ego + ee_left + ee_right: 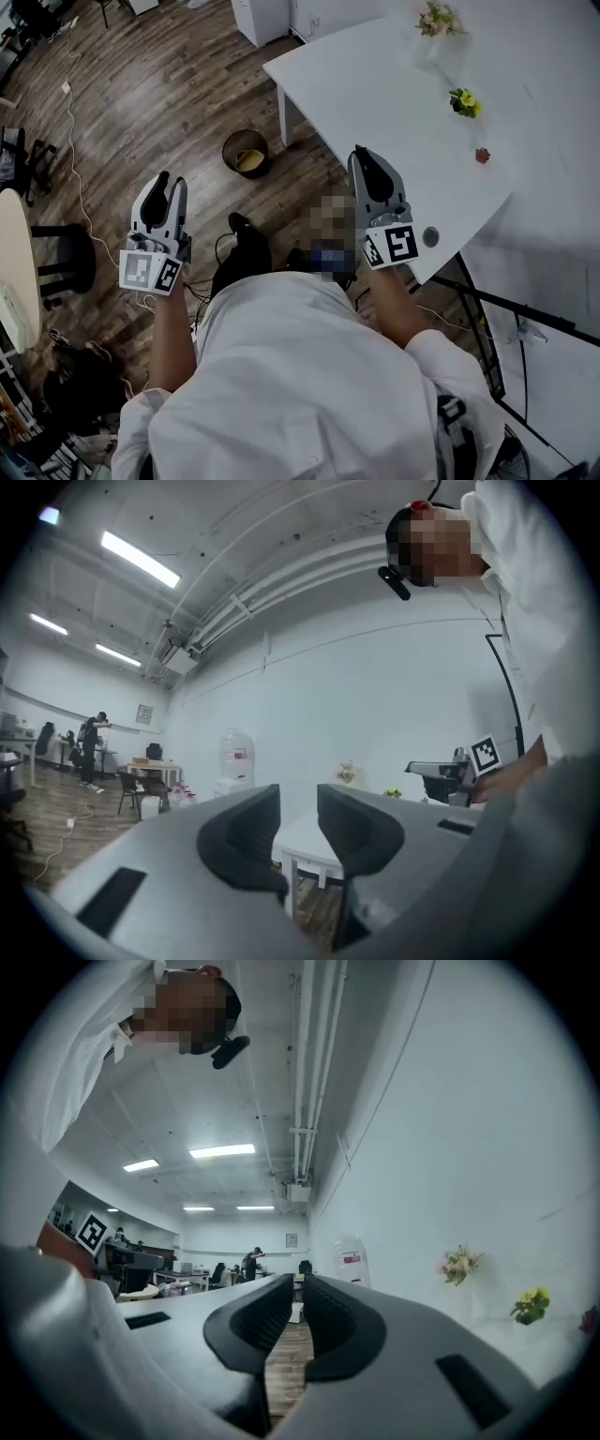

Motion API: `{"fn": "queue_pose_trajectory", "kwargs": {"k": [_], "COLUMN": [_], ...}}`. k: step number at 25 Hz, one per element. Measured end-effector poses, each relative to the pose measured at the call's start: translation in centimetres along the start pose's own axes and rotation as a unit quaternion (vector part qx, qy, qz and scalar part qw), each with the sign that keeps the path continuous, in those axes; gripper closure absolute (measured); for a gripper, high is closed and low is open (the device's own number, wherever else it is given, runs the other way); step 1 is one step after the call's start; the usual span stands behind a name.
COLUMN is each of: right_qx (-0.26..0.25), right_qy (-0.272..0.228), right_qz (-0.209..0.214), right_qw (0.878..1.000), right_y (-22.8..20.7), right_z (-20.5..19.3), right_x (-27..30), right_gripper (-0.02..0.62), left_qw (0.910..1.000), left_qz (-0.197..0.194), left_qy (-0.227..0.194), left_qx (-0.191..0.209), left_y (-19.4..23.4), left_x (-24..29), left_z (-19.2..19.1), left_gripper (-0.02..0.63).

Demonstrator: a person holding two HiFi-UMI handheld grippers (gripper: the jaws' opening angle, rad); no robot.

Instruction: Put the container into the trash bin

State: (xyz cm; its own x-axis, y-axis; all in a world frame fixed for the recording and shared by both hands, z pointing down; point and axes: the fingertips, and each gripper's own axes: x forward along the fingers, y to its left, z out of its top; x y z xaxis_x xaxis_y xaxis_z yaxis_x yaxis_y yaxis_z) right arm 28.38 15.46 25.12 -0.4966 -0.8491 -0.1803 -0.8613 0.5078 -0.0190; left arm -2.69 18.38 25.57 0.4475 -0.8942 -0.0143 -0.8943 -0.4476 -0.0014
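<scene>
Wood floor (169, 84) takes up most of the head view, dark planks with a thin cable trailing down the left side. Next biggest is the white table (394, 84), coming in from the top right with its rounded near edge right in front of you. Your white shirt (300, 375) fills the bottom middle.

Your left gripper (171, 180) is out over the floor. Its own view shows the jaws a little apart, a narrow gap with nothing in it, just the table leg and floor behind. Your right gripper (367, 155) is over the near edge of the table. Its jaws are almost together with only a thin slit between the pads, and you can see the floor through it. So both tongs are empty.

The trash bin (229, 150) is a small round dark one. It stands on the floor just off the table's corner, ahead of you and between the two grippers, well apart from both. There's a yellowish thing (249, 161) lying inside it. Can't tell from up here whether that's the container, and I can't pick one out anywhere else.

Small stuff on the table: a pale bouquet (438, 18) at the far end, a yellow flower (464, 102) nearer, and a tiny red thing (482, 155) near the edge.
</scene>
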Motion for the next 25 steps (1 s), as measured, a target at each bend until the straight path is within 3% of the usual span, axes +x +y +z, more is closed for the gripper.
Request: {"fn": "queue_pose_trajectory", "kwargs": {"k": [9,13,25], "right_qx": [0.029,0.035,0.025], "right_qy": [0.025,0.043,0.074], "right_qz": [0.047,0.061,0.04], "right_qw": [0.998,0.997,0.996], "right_y": [5.6,8.1,18.1], "right_z": [-2.9,-3.3,-5.7], "right_x": [-0.4,0.1,2.3], "right_gripper": [0.54,0.543,0.545], "left_qw": [0.9994,0.9996,0.9995], "left_qz": [0.025,0.012,0.011], "left_qy": [0.014,0.023,0.025], "left_qx": [-0.02,0.012,-0.018], "left_y": [0.3,0.4,6.8], "left_x": [-5.2,-5.9,-12.3], "left_z": [-1.3,-1.5,-3.5], "left_gripper": [0.483,0.483,0.489]}}
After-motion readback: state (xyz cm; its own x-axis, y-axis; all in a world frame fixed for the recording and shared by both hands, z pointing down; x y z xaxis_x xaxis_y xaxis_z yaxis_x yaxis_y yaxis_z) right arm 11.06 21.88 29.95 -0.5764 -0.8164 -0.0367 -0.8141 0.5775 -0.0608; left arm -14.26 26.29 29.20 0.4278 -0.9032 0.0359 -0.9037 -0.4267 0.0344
